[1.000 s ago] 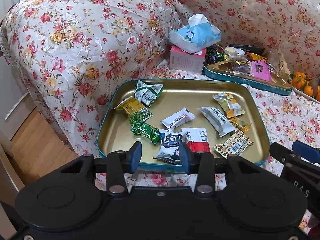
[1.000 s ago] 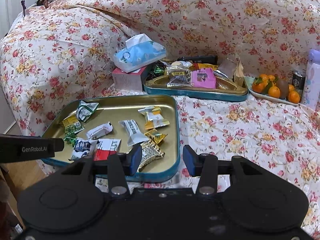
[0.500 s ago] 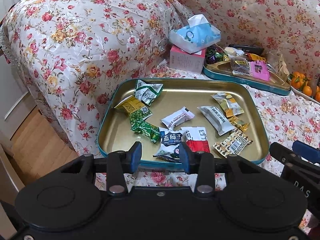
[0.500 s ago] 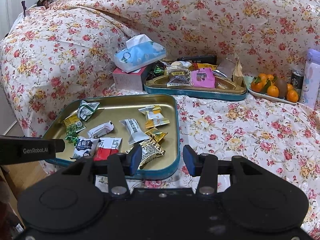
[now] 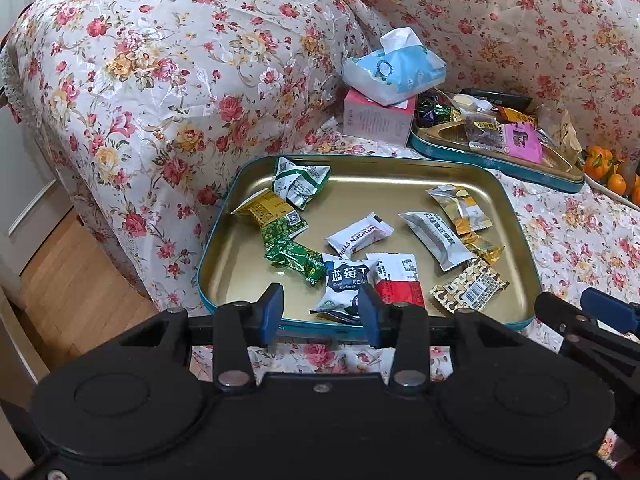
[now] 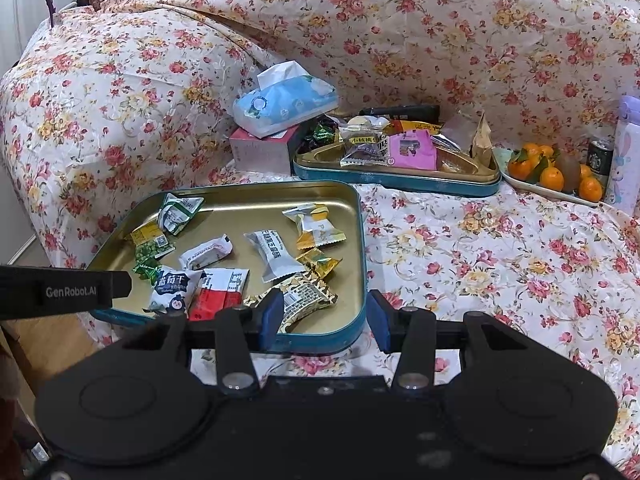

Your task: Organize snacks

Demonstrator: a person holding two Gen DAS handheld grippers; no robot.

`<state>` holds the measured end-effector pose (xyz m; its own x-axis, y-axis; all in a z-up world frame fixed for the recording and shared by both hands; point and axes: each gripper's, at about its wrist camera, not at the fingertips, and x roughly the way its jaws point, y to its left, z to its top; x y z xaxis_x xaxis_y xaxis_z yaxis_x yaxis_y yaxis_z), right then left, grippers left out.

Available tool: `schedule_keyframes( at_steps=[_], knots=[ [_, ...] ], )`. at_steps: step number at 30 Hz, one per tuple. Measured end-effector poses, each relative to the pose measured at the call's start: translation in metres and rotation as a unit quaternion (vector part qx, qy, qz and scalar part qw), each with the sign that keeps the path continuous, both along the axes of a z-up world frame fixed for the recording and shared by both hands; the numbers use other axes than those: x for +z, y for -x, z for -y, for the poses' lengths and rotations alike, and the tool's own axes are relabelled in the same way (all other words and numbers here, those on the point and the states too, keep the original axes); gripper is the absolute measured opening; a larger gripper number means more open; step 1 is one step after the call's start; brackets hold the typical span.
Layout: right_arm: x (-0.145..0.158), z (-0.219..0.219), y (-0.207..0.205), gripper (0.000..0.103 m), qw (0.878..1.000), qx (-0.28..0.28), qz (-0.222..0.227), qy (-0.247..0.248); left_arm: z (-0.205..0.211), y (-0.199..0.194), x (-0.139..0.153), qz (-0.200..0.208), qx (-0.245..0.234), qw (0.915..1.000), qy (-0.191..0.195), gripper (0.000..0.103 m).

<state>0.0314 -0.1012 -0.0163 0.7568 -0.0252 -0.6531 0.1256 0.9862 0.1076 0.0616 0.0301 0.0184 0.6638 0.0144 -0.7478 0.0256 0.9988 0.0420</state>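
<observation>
A gold tin lid with a teal rim lies on the floral sofa cover and holds several wrapped snacks, among them a blue-and-white packet, a red-and-white packet and a white bar. A second teal tin behind it holds more snacks. My left gripper is open and empty, just short of the lid's near rim. My right gripper is open and empty at the lid's near right corner.
A blue tissue pack sits on a pink box by the sofa arm. A plate of oranges, a can and a bottle stand at the right. Wooden floor lies left.
Both grippers have eased slightly closer to the lid. Nothing was taken or released.
</observation>
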Motion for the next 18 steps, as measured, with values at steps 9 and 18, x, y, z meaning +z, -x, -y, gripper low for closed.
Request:
schedule_keyframes(
  at_steps=[9, 18],
  knots=[
    [0.0, -0.0005, -0.0002, 0.047, 1.0, 0.001, -0.001, -0.001, 0.0011, 0.002, 0.0005, -0.001, -0.003, 1.0, 0.003, 0.049],
    [-0.001, 0.0002, 0.001, 0.047, 1.0, 0.0, -0.002, -0.003, -0.0007, 0.003, 0.0013, 0.007, 0.005, 1.0, 0.001, 0.049]
  ],
)
